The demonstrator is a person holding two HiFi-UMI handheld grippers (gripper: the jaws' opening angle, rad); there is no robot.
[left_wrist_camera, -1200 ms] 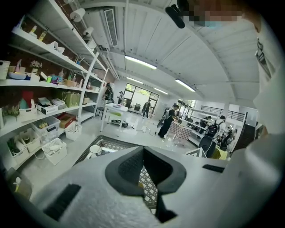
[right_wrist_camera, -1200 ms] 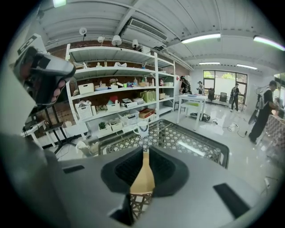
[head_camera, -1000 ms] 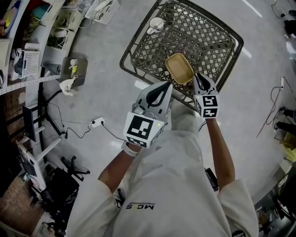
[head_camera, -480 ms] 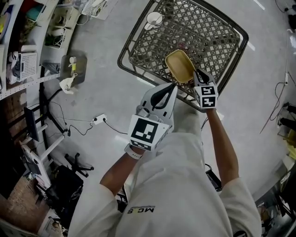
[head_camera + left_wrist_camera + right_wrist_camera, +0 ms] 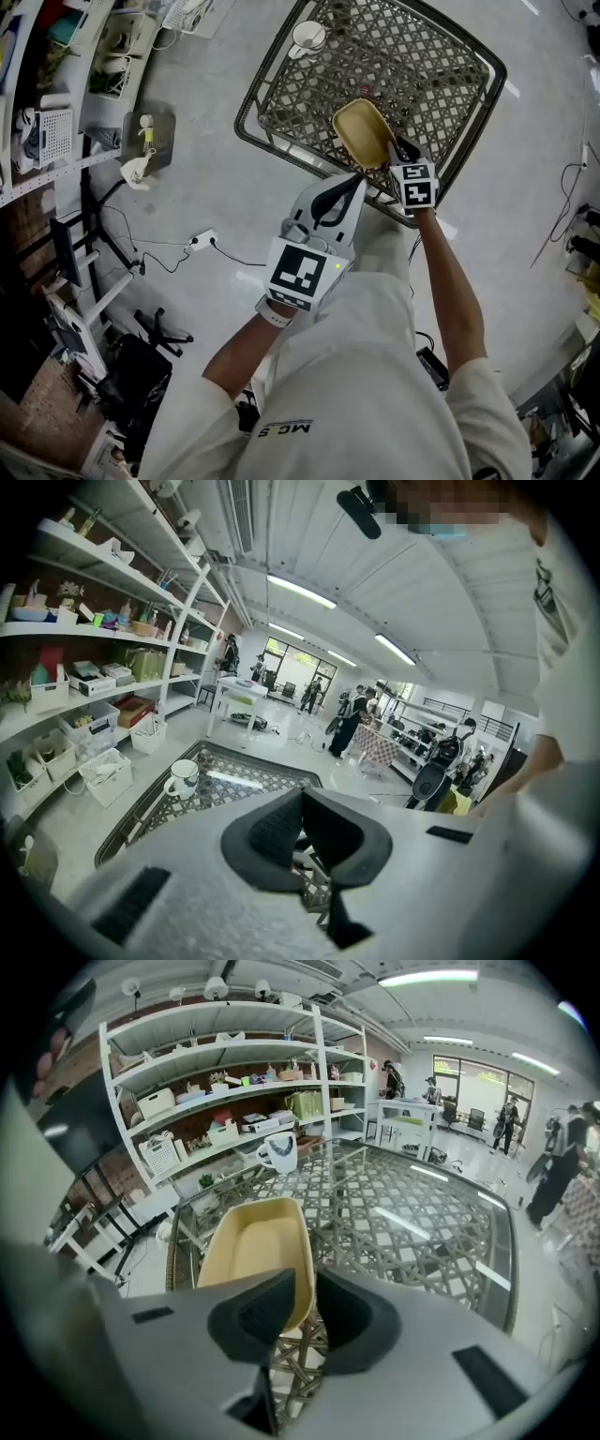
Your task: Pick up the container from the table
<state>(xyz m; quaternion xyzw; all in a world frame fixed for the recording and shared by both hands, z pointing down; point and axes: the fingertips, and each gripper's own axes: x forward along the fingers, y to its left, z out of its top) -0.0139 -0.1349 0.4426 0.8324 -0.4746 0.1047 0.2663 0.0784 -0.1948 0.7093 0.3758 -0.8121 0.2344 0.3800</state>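
Note:
A yellow oblong container (image 5: 362,131) sits on the near part of a lattice table with a glass top (image 5: 281,94). My right gripper (image 5: 401,150) is at the container's near right end. In the right gripper view the container (image 5: 251,1246) has its near rim between the jaws, and the right gripper (image 5: 302,1309) is shut on it. My left gripper (image 5: 353,181) hovers by the table's near edge, just left of the container, not touching it. In the left gripper view the left gripper (image 5: 302,808) is shut with nothing between its pads.
A white mug (image 5: 307,37) stands at the table's far left corner, also seen as the mug (image 5: 278,1152) and mug (image 5: 184,778). Shelves (image 5: 56,84) line the left. A power strip (image 5: 197,247) with cables and a chair base (image 5: 155,336) lie on the floor.
The left gripper has drifted slightly right, closer to the table's near edge. The right gripper stays on the container's rim; the container has barely moved.

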